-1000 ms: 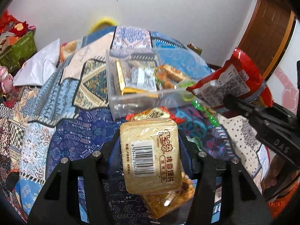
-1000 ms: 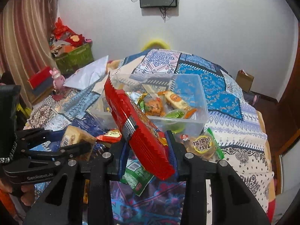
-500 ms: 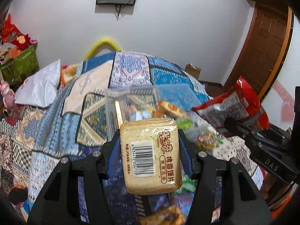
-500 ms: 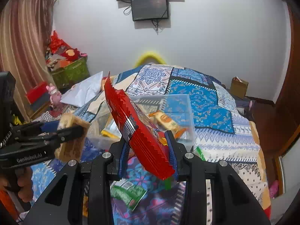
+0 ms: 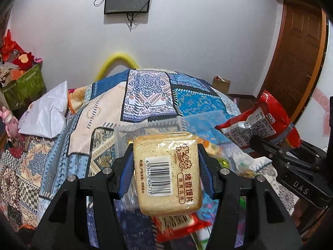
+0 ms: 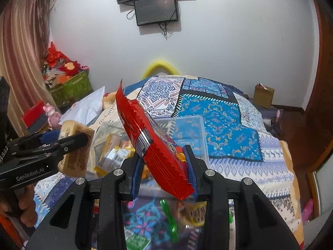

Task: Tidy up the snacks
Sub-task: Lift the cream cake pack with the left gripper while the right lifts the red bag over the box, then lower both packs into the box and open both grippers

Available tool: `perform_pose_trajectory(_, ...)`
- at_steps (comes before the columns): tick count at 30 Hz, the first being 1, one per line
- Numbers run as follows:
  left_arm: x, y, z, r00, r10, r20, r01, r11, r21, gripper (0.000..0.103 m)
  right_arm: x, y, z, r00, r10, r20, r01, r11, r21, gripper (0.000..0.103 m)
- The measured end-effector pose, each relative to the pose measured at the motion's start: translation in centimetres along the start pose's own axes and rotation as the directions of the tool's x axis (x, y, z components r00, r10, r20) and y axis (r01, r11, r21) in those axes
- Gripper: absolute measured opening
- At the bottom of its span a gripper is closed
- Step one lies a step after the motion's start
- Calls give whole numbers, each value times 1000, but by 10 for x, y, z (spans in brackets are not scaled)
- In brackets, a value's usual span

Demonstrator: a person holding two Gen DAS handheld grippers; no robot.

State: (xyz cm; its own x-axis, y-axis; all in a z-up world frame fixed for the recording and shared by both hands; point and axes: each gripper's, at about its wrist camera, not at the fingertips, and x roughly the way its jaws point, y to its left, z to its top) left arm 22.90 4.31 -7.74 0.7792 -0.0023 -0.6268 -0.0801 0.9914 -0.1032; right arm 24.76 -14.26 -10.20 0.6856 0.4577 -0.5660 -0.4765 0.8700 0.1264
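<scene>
In the left wrist view, the left gripper (image 5: 165, 166) is clenched on a tan bread-slice pack (image 5: 166, 171), barcode side up, lifted above the patchwork quilt (image 5: 149, 95). Directly behind the pack sits a clear plastic bin (image 5: 145, 128) with blurred snacks inside; the pack hides most of the bin's interior. Beneath the pack lies a red-and-white wrapper (image 5: 179, 225) on the quilt. At the right, the right gripper (image 5: 268, 143) grasps a red snack bag (image 5: 260, 125), held beside the bin. A white pillow (image 5: 47, 112) rests far left, well apart from the bin.

In the right wrist view, the right gripper (image 6: 164, 166) pinches the red snack bag (image 6: 154, 145) edge-on, tilted up to the left, blocking much of the clear plastic bin (image 6: 187, 129) behind it. The left gripper (image 6: 68, 139) enters from the left with the bread-slice pack (image 6: 76, 148) near the bin's left side. Loose green and yellow packets (image 6: 172, 218) lie blurred on the quilt (image 6: 218, 114) below the fingers. A cardboard box (image 6: 263, 92) stands on the floor at the right.
</scene>
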Motion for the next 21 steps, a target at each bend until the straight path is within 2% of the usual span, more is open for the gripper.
perform_pose_trajectory(13,65,17,18,998,54,-29,-55,997,-49,55,53,10,12,999,11,-52,-12,1000,-13,34)
perform_pose_trajectory(21,95,21,16,997,43,-71,-48,997,-66,55,85,18,6,993,-9,-117,4,999,-49,34)
